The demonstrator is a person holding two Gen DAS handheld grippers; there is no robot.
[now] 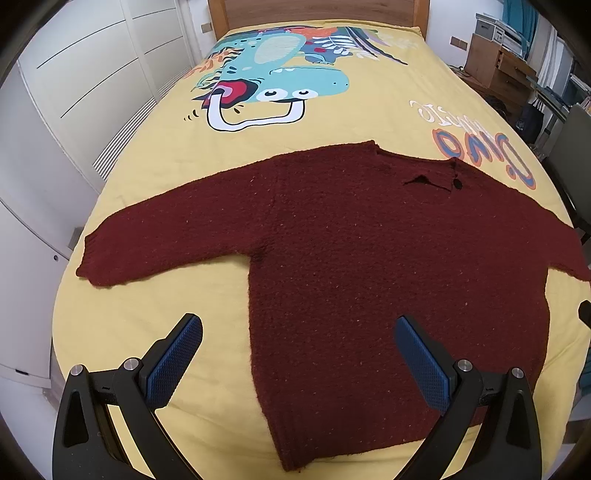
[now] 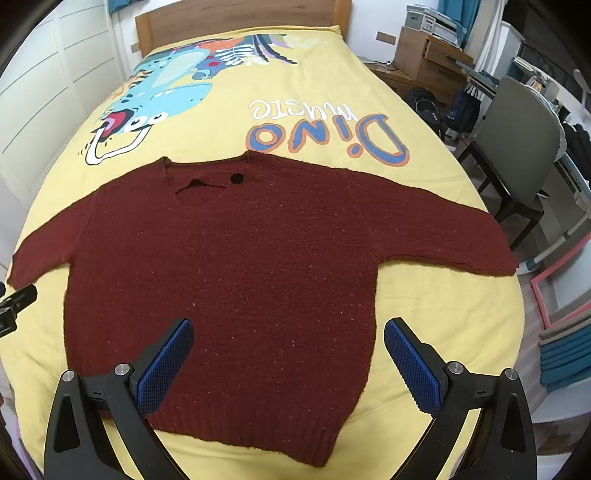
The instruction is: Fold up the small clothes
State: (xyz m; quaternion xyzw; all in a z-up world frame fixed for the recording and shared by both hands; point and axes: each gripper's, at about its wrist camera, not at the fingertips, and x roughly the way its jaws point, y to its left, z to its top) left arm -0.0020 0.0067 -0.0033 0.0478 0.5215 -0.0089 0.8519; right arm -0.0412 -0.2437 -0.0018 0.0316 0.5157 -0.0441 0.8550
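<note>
Across most of both views stretches a bed with a yellow cover, printed with a big teal cartoon dinosaur and the words "Dino music" (upside down from this end), with a wooden headboard at the far side. Spread flat on that cover, near the foot of the bed, is a dark red knit sweater, front up, both sleeves stretched straight out to the sides and the ribbed hem closest to the cameras. One small black button sits by the open neckline. Off to the right there's a grey-green chair and a wooden cabinet, white wardrobe doors on the left. Left gripper hangs above the sweater's lower left edge, jaws spread wide with nothing between the blue pads. Right gripper is above the lower middle of the sweater, also wide apart and empty.
</note>
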